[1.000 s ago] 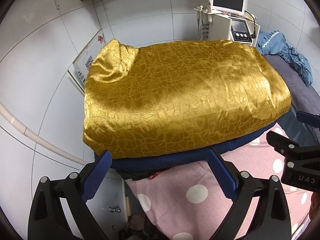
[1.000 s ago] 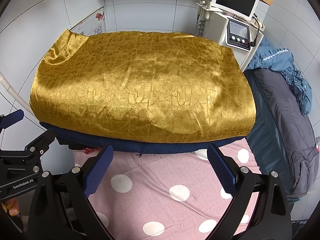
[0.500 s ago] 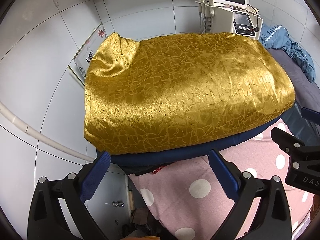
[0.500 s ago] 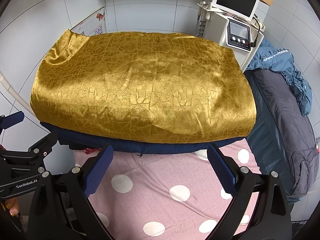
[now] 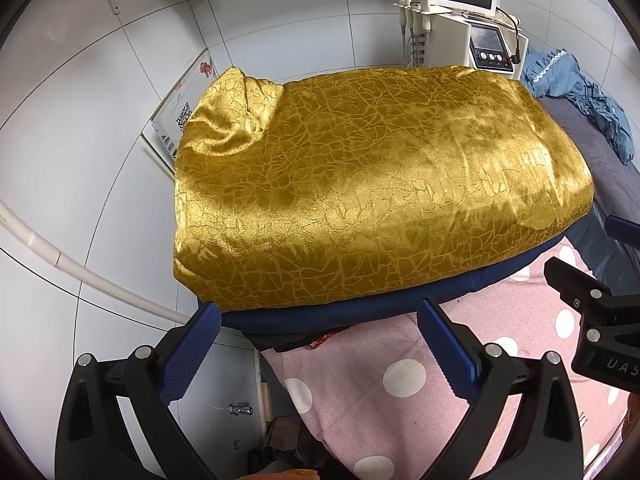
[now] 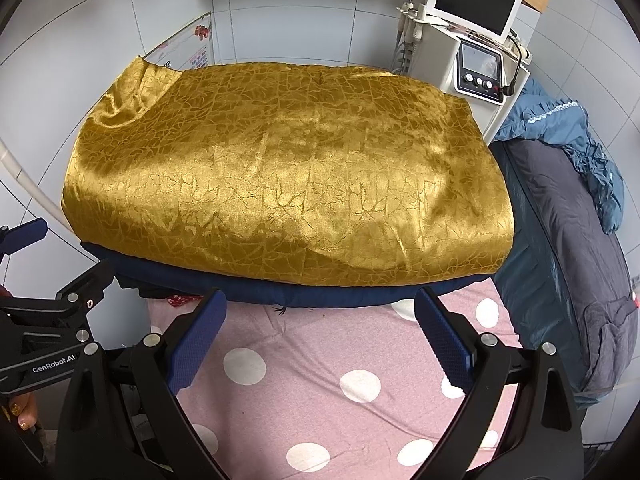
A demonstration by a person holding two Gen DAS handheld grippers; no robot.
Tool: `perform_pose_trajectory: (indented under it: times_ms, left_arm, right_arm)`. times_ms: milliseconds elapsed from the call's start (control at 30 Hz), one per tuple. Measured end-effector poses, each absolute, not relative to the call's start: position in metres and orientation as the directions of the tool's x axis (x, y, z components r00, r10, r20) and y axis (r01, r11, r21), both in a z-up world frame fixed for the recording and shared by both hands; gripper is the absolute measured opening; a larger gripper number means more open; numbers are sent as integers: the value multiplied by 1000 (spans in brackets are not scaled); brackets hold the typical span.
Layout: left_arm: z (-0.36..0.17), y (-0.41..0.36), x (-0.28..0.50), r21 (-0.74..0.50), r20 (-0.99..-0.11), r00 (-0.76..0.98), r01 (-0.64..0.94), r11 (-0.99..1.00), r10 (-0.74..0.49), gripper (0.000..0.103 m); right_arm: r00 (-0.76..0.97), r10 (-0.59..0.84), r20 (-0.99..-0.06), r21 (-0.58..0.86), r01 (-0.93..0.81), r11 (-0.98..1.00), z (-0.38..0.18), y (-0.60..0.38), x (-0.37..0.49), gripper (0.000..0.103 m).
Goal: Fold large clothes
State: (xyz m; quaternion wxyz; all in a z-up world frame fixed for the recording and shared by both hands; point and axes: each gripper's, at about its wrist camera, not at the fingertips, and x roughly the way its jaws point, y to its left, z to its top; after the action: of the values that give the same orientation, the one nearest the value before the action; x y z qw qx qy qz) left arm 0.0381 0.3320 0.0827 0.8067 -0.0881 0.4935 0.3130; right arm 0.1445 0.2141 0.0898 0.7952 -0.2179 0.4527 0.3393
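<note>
A large shiny gold cloth (image 5: 372,196) (image 6: 288,184) with a crackle pattern lies spread flat over a dark navy layer (image 5: 360,312) (image 6: 340,292) on the bed. Its far left corner is bunched up against the wall. My left gripper (image 5: 320,344) hovers open just short of the cloth's near left edge, nothing between its blue pads. Over the pink sheet (image 6: 320,380), short of the cloth's near edge, my right gripper (image 6: 320,328) also stands open and holds nothing. Each gripper shows at the edge of the other's view.
The pink sheet with white dots (image 5: 400,392) covers the near bed. A white machine with a screen (image 6: 476,40) stands behind. Grey bedding (image 6: 568,248) and a blue ruffled cloth (image 6: 560,120) lie to the right. A tiled wall with a white pipe (image 5: 60,260) is on the left.
The left wrist view has tilted up slightly, so the gold cloth sits a little lower in the frame and more of the wall shows. The right gripper has barely moved.
</note>
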Motion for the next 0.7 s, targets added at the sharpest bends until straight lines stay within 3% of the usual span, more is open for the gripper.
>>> perform_pose_trajectory:
  times_ms: [700]
  left_arm:
    - [84,332,38,177,-846,319,-588,789,427,97]
  right_arm:
    - [347,360,-866,-10,-731,682,91,213,143,94]
